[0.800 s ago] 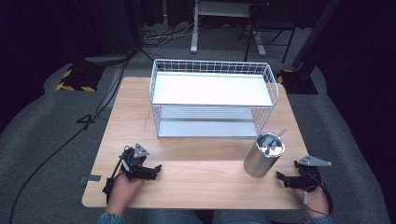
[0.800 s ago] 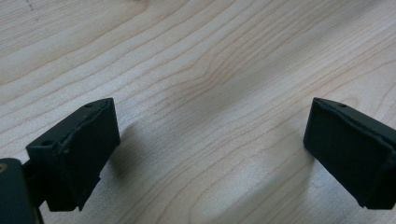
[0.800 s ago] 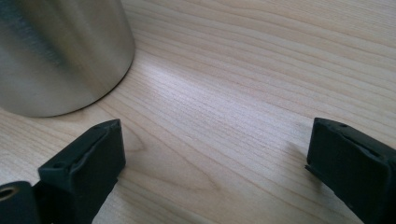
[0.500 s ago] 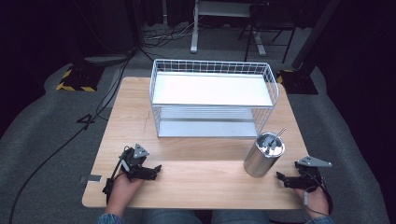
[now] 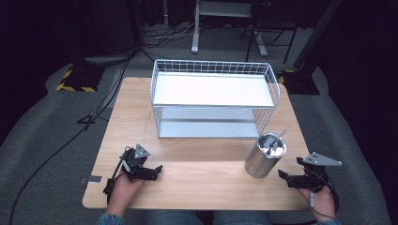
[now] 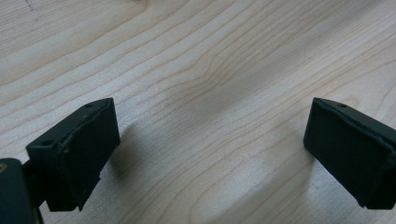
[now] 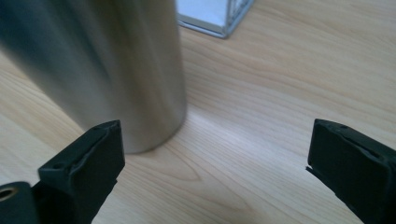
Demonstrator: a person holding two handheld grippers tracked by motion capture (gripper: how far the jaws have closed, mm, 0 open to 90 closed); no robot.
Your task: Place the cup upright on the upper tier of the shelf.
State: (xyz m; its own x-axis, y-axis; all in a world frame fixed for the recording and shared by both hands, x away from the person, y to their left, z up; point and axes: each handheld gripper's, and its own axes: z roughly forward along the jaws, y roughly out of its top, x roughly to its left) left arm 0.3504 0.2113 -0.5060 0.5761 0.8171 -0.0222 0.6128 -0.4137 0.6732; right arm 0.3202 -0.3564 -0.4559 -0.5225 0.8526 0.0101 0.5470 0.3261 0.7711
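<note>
Both the left gripper (image 5: pixel 151 171) and right gripper (image 5: pixel 287 177) rest spread wide and empty on the pale wooden table (image 5: pixel 197 187), so nothing looks begun. The right gripper sits just beside the brushed steel cylindrical cup (image 5: pixel 264 157), probably the first thing to grasp

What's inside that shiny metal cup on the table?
A thin metal rod or utensil handle sticks out of the steel cup, leaning toward the wire rack. Something greyish lies near the rim, but it is too small to identify, and the cup's wall hides whatever sits deeper.

Black two-jaw left gripper (image 5: pixel 152 172), right gripper (image 5: pixel 283 176); grey triangular plates; blue cuffs.
</note>
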